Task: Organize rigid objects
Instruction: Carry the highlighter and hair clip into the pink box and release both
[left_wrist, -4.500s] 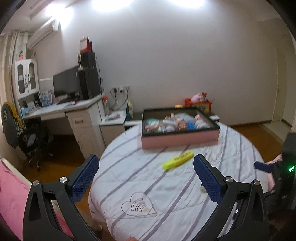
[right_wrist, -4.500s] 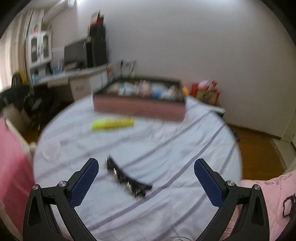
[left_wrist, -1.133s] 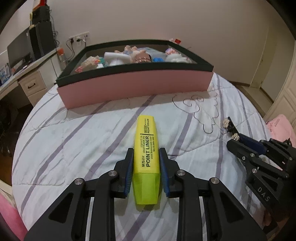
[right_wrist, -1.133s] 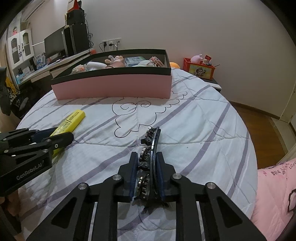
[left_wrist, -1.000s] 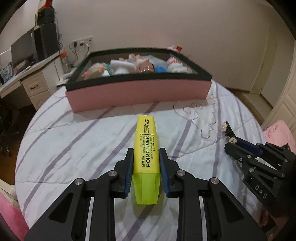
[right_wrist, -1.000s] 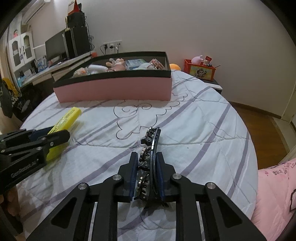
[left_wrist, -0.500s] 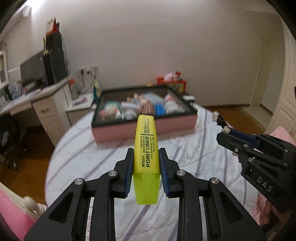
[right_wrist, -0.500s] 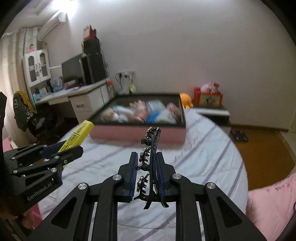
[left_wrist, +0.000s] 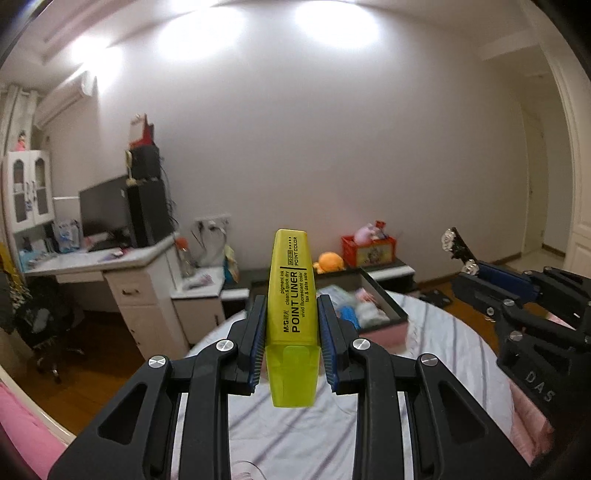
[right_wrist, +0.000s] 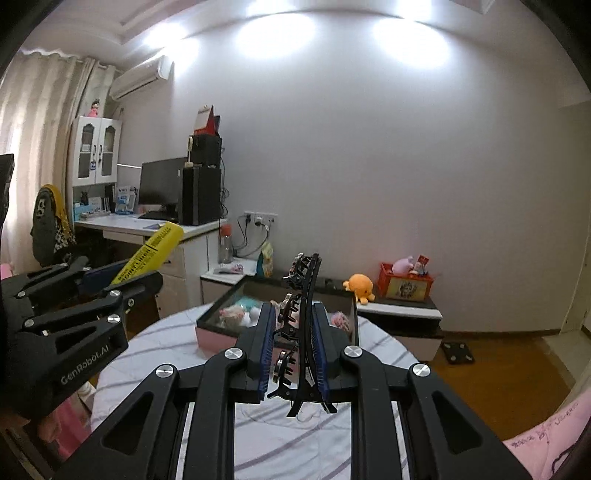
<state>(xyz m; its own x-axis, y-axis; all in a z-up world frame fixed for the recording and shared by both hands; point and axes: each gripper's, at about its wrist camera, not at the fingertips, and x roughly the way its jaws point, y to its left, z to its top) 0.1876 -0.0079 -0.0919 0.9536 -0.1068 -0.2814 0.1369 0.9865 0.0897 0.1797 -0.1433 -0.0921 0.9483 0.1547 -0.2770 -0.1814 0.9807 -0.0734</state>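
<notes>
A white wall (left_wrist: 332, 166) fills the room beyond both sets of jaws, with a wood floor (right_wrist: 498, 369) below it. Under and ahead of the jaws lies the round bed (right_wrist: 166, 343), its cover white with grey stripes. Left of the jaws stands a white desk (left_wrist: 122, 273) with a dark monitor (right_wrist: 160, 186) and tower (right_wrist: 201, 195); a low cabinet (right_wrist: 402, 314) sits to the right, bearing an orange plush (right_wrist: 358, 286) and a red box (right_wrist: 406, 286). Just beyond the jaws, on the bed's far side, rests the pink tray (right_wrist: 218, 338), black-rimmed and full of small things, blurred.

The left gripper (left_wrist: 291, 325) has its jaws clamped on a yellow highlighter (left_wrist: 293, 295), which stands between the pads and points past them, above the bed. The right gripper (right_wrist: 293, 343) has its jaws squeezed tight on a black hair clip (right_wrist: 301, 314), which lies edge-on between the pads and reaches past their tips, also above the bed.
</notes>
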